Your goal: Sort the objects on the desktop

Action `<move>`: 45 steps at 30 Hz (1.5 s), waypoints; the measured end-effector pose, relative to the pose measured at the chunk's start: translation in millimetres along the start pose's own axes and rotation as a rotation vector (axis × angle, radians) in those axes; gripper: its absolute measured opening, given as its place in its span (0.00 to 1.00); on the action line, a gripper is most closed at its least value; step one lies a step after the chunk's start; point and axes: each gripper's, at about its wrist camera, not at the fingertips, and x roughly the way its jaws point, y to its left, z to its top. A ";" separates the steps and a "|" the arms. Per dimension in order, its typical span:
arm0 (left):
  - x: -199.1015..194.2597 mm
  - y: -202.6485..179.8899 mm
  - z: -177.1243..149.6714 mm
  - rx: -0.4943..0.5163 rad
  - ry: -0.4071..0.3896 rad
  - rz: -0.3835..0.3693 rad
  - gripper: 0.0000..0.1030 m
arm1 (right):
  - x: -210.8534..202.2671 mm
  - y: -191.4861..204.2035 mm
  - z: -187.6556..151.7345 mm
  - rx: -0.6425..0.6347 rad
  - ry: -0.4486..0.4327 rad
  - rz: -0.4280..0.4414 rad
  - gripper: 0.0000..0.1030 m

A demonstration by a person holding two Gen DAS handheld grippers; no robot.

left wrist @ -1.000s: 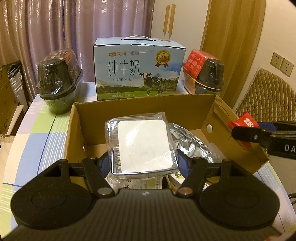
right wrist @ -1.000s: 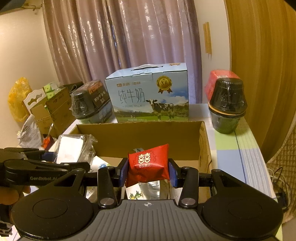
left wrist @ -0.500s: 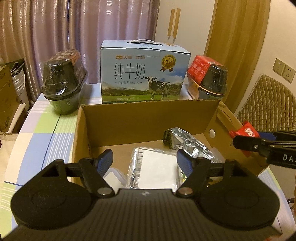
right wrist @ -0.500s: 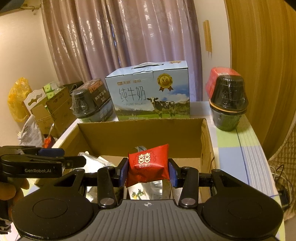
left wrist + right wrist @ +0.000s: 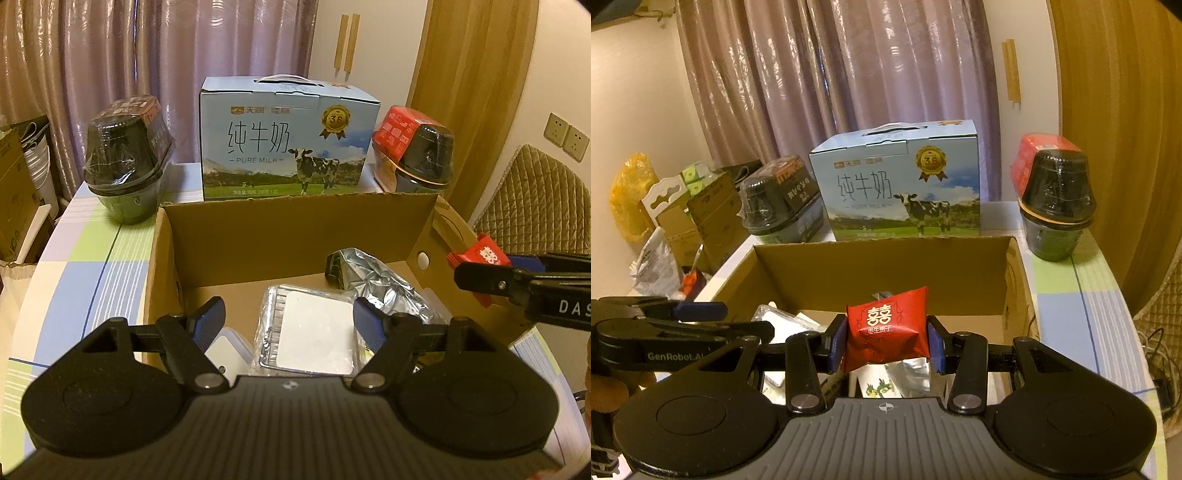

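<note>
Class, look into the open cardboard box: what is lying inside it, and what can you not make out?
Inside the cardboard box: a wrapped foil tray, a crumpled silver bag and a white lidded container. Whatever lies beneath them is covered.

A blue milk carton stands at twelve o'clock before purple curtains, a dark wrapped bowl at ten, another at two.

Milk carton reads "纯牛奶 PURE MILK", medal "3.6"; left gripper marked "GenRobot.AI"; red packet bears "囍".
</note>
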 end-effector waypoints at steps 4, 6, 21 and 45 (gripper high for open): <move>0.5 1.1 -1.0 0.001 0.000 0.001 0.71 | 3.4 0.9 3.7 0.019 -0.002 0.004 0.41; 1.2 2.1 -2.1 -0.001 0.003 0.001 0.72 | 5.2 0.8 6.1 0.031 -0.004 0.009 0.41; -1.4 2.0 -9.6 0.035 0.021 0.026 0.74 | -8.4 -31.7 -3.4 0.133 -0.020 -0.013 0.72; -118.4 -22.2 -68.9 -0.025 -0.093 0.032 0.99 | -124.2 -6.3 -36.3 0.143 0.000 -0.070 0.98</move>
